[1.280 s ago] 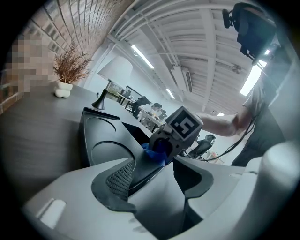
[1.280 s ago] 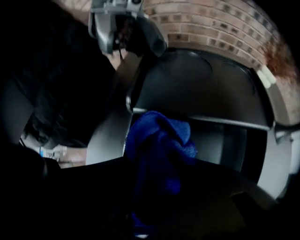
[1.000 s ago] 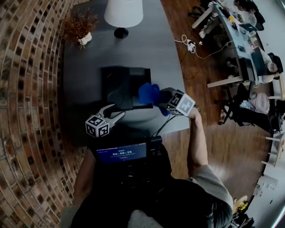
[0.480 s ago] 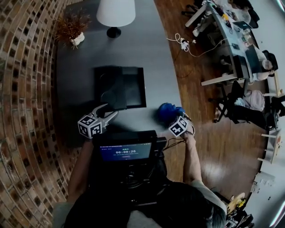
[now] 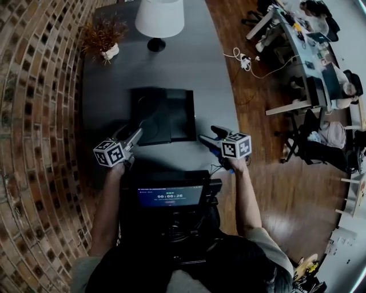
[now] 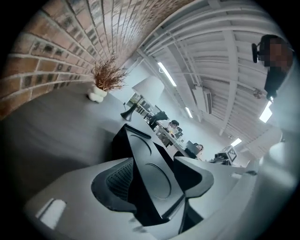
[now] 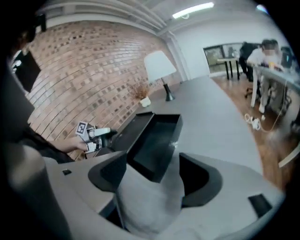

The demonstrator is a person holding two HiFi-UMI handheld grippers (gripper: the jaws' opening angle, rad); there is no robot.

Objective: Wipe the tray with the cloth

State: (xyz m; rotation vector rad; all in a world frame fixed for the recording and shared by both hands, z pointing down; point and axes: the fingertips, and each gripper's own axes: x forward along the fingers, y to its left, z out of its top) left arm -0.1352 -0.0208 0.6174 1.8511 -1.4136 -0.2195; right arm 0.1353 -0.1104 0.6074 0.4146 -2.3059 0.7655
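Soft, limp cloth [image 7: 150, 201] sits bunched between the right hand-held gripper [image 5: 209, 135]'s opening jaws, just off the tray [image 5: 180, 114]'s near-right corner; I'd pinch a fold. The left hand-held gripper [image 5: 136, 133] clamps the rigid tray's near-left rim.

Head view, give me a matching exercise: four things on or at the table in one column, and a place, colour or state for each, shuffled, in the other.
Things:
1. lamp
2. dried plant
3. tray
4. left gripper

Descriptions:
A. black, in the middle of the table
B. shut on the tray's rim
C. white shade, at the table's far end
D. white pot, beside the brick wall

Pairs: 1-C, 2-D, 3-A, 4-B
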